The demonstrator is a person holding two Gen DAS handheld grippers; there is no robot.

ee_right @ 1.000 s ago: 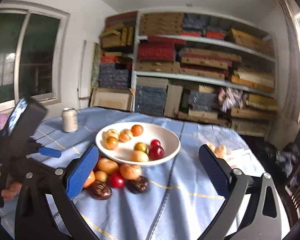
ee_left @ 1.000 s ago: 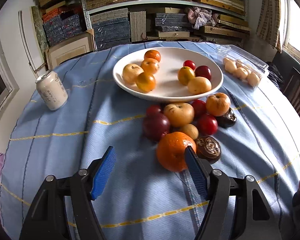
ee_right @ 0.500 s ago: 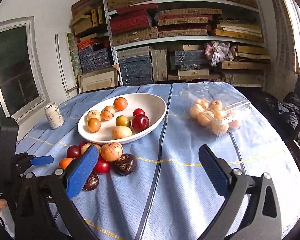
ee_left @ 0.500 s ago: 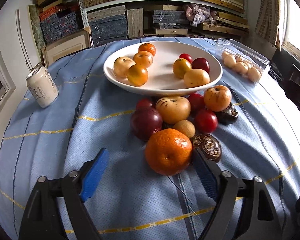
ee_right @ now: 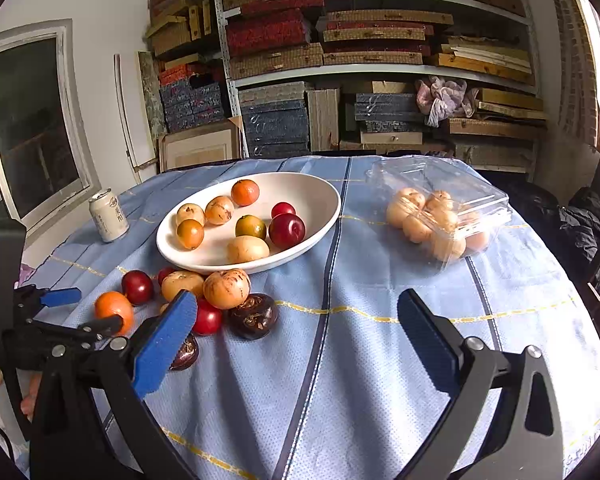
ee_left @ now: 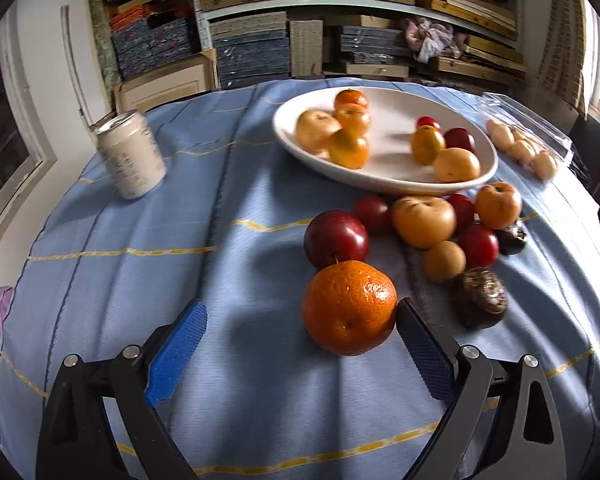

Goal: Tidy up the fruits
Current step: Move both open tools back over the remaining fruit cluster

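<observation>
Left hand-held gripper (ee_left: 300, 332), jaws wide, flanks an orange (ee_left: 349, 307) lying before the bowl (ee_left: 384, 184), ungripped. Right hand-held gripper (ee_right: 296, 336) hangs open, empty. Seven fruits fill the bowl; the cluster before it awaits.

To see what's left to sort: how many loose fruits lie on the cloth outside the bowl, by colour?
red fruit: 4
orange mandarin: 1
tan fruit: 3
dark brown fruit: 2
Total: 10
</observation>
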